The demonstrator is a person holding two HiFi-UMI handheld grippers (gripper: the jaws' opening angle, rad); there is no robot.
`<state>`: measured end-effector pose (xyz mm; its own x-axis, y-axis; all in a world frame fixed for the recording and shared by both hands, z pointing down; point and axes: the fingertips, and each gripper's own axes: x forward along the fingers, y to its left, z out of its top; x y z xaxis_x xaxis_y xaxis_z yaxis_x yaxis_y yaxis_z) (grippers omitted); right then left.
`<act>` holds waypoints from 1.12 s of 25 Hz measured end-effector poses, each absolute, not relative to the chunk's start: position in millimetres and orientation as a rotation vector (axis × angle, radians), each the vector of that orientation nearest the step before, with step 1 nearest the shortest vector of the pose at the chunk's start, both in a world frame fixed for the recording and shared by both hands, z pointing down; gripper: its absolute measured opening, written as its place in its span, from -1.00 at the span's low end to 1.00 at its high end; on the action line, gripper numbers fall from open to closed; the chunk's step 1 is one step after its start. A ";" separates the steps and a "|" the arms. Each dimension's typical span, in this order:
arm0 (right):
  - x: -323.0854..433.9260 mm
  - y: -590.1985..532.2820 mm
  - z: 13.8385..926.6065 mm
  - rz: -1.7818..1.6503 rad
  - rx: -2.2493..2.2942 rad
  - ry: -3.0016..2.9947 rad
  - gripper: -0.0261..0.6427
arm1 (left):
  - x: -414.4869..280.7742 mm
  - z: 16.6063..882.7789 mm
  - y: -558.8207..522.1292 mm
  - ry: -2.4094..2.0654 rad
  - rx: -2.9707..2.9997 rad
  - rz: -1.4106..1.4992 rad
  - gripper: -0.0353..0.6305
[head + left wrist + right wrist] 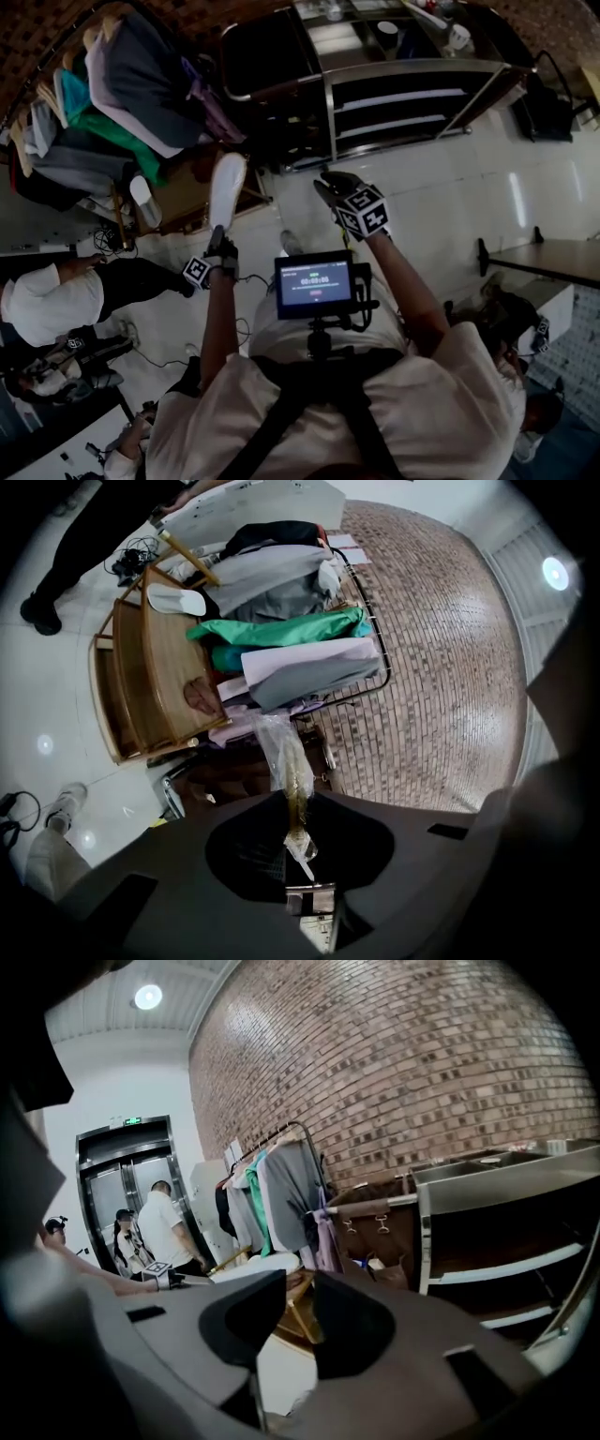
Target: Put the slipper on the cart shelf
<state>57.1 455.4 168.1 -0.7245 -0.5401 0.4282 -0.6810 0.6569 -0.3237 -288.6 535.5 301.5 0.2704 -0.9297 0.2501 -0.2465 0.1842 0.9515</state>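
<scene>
The head view is dim. The frame edge cuts off the top of the steel-framed cart with dark shelves [412, 70], and the shelf interiors are too shadowed to make out. The flat white slipper [228, 187] stands upright out of the left gripper [218, 242], above the floor and well apart from the cart. In the left gripper view only the slipper's thin edge [292, 780] shows, a yellowish strip inside crinkled clear film. That gripper's jaws are nearly together, clamped on its lower end. The right gripper [330, 187] is held out toward the cart; in its own view the jaws stand a little apart with nothing between them. A second white slipper [176, 599] lies on a slatted wooden chair [141, 682] beside the clothes rail [281, 630]. The small screen [314, 284] on the person's chest rig shows a row of digits like a zeroed timer, but they are too small to read for certain. The green sign [131, 1120] over the lift doors is illegible.
</scene>
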 end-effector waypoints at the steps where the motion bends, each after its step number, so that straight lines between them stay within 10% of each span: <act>1: 64.5 456.0 165.4 0.680 0.997 -2.587 -0.61 | -278.9 300.6 532.7 -1.217 1.336 -0.697 -0.72; 28: 237.3 502.2 180.5 0.823 1.430 -2.479 -0.63 | 3.4 278.2 475.2 -0.758 1.545 -0.445 -0.72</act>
<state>237.3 502.2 180.5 -0.5285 -0.7492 0.3993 -0.8392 0.3900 -0.3791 3.4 475.2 278.2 0.7055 -0.6915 0.1552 -0.2021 0.0136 0.9793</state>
